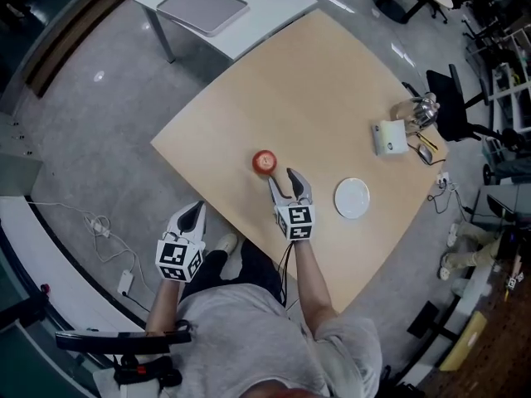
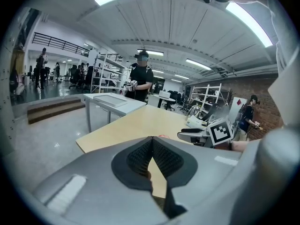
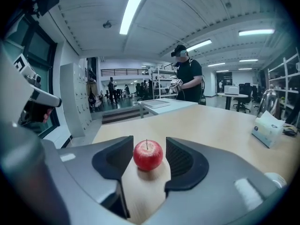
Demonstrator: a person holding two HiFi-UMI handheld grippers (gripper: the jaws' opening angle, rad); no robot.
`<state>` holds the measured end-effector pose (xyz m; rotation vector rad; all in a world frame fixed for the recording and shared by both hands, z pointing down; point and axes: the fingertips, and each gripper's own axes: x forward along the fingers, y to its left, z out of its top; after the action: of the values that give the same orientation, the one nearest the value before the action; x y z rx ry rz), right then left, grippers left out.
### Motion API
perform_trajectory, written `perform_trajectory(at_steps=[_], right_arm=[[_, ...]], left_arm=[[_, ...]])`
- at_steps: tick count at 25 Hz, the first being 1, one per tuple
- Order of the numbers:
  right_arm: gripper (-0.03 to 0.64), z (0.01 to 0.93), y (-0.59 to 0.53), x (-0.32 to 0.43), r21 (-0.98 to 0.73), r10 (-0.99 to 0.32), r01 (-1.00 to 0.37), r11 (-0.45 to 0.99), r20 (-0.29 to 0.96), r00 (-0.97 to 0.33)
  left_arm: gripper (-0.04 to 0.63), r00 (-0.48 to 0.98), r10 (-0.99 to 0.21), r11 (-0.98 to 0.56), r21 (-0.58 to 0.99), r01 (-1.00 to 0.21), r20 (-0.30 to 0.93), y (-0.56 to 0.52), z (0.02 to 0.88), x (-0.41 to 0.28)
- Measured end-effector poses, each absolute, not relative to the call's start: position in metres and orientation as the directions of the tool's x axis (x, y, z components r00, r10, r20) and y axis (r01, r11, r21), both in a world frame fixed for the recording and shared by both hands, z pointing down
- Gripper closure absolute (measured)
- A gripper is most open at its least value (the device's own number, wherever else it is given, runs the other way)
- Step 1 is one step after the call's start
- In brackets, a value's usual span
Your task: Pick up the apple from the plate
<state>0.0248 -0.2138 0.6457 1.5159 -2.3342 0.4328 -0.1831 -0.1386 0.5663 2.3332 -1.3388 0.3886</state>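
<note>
A red apple (image 1: 265, 162) (image 3: 148, 155) rests on the bare wooden table (image 1: 315, 81), left of an empty white plate (image 1: 352, 197). My right gripper (image 1: 282, 179) (image 3: 149, 145) stands open just short of the apple, pointing at it. In the right gripper view the apple shows in the gap between the two dark pads, with neither pad touching it. My left gripper (image 1: 192, 214) (image 2: 152, 142) is shut with nothing in it, held off the table's near-left edge over the floor.
A white tissue box (image 1: 390, 137) (image 3: 267, 125) and a glass jug (image 1: 419, 110) stand at the table's right side. A white side table with a grey tray (image 1: 203, 7) stands beyond. People stand in the background of both gripper views.
</note>
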Motion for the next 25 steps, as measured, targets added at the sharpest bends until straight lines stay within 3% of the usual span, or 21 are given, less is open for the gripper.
perform_trajectory(at_steps=[12, 25], right_arm=[[0.491, 0.596, -0.171, 0.073, -0.051, -0.907, -0.973, 0.227, 0.353, -0.230], [0.549, 0.554, -0.116, 0.118, -0.033, -0.958, -0.998, 0.046, 0.281, -0.054]], left_arm=[[0.575, 0.603, -0.709, -0.569, 0.208, -0.796, 0.367, -0.140, 0.537, -0.151], [0.575, 0.718, -0.626, -0.695, 0.199, -0.691, 0.305, -0.134, 0.512, -0.105]])
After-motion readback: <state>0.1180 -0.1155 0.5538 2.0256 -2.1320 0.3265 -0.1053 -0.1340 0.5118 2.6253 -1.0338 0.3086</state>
